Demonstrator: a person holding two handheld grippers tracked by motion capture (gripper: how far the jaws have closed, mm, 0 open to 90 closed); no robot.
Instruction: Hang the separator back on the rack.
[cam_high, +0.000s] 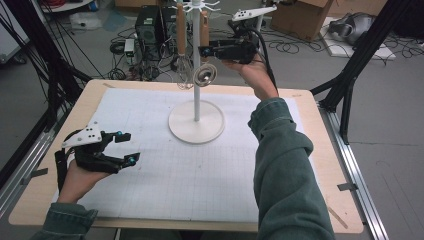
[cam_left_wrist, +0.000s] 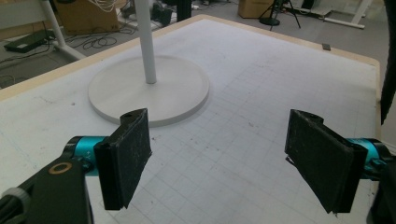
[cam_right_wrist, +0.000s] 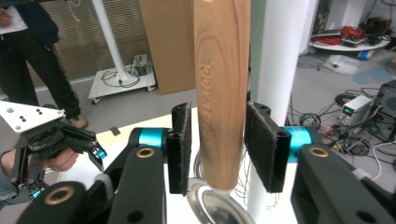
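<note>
High view: right gripper (cam_high: 207, 51) at wooden-handled utensil (cam_high: 204, 35) hanging on white stand (cam_high: 196, 75); hanging step judged nearly done. Left gripper (cam_high: 127, 147) idle, well apart.
Left gripper view: jaws spread, empty; mat (cam_left_wrist: 261, 93) open.
Right gripper view: pads (cam_right_wrist: 180, 144) flank handle, slight gaps, loosened. Next: back straight out, avoiding pole and whisk (cam_high: 184, 67).

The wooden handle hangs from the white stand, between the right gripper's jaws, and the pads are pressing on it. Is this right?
Not quite. In the right gripper view the wooden handle hangs between the right gripper's jaws, but a gap shows on each side: the pads do not press on it.
</note>
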